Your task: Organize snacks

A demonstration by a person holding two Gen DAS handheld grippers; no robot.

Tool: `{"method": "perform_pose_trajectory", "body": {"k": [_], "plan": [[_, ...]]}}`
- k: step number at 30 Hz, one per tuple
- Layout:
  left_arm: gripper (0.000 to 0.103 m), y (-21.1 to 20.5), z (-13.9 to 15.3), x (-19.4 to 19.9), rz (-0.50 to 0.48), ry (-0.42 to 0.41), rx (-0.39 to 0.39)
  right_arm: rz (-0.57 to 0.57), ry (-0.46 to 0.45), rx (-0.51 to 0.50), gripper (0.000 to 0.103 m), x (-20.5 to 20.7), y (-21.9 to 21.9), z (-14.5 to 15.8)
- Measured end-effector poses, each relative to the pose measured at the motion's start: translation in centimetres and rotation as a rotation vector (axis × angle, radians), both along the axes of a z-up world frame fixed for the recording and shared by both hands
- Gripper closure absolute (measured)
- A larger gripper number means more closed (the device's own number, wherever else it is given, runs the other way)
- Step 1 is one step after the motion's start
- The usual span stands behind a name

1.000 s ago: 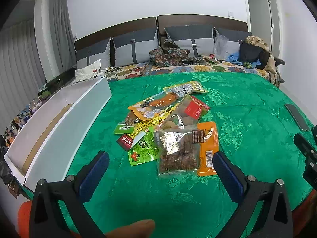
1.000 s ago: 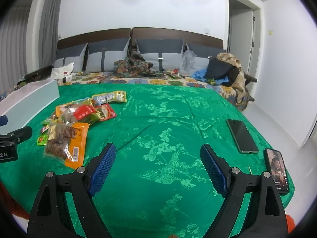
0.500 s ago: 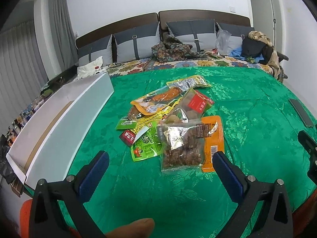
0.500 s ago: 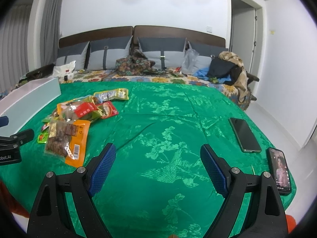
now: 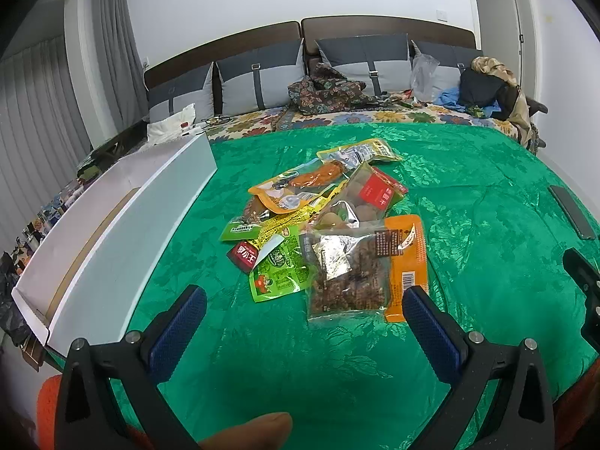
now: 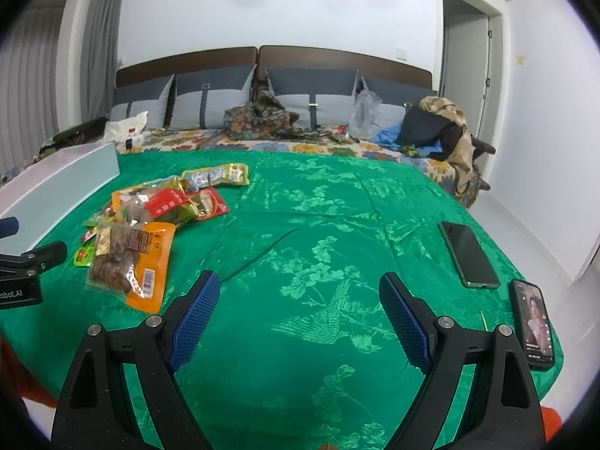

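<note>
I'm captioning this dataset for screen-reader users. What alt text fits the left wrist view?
An open two-finger left gripper hovers empty over a green bedspread, pointing at a pile of snack packets just ahead. A long white box lies left of the pile, with pillows and clothes along the headboard behind.

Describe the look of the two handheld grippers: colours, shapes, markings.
Both match. The left gripper and the right gripper each have two black angular fingers with triangular cut-outs and silver bolts, tipped by blue pads with a fine grid texture. In the right wrist view, the left gripper's black body carries white lettering, partly cut off. No cables show.
</note>
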State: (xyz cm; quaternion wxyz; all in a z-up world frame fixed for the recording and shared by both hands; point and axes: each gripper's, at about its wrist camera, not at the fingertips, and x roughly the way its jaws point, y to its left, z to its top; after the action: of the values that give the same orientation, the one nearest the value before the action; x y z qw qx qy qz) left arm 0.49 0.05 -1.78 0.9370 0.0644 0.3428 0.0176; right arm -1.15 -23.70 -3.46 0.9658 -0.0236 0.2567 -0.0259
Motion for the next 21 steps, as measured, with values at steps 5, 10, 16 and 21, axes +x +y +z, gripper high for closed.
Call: {"method": "perform_pose_trajectory", "body": {"k": [5,10,16,21], "plan": [[0.000,0.12,-0.09,0.04,0.003,0.005,0.002,0.003,0.006,0.002,0.014,0.05,0.05,-0.12],[0.000,0.16,-0.12,0.04,0.002,0.007,0.002,0.003,0.005,0.001,0.014,0.04,0.06,-0.16],[0.000,0.24,-0.39,0.06,0.004,0.014,0.002,0.009,0.009,-0.001,0.014,0.17,0.27,-0.35],[0.000,0.34,-0.63,0.12,0.007,0.021,0.001,0.011,0.012,-0.001,0.014,0.19,0.28,-0.44]]}}
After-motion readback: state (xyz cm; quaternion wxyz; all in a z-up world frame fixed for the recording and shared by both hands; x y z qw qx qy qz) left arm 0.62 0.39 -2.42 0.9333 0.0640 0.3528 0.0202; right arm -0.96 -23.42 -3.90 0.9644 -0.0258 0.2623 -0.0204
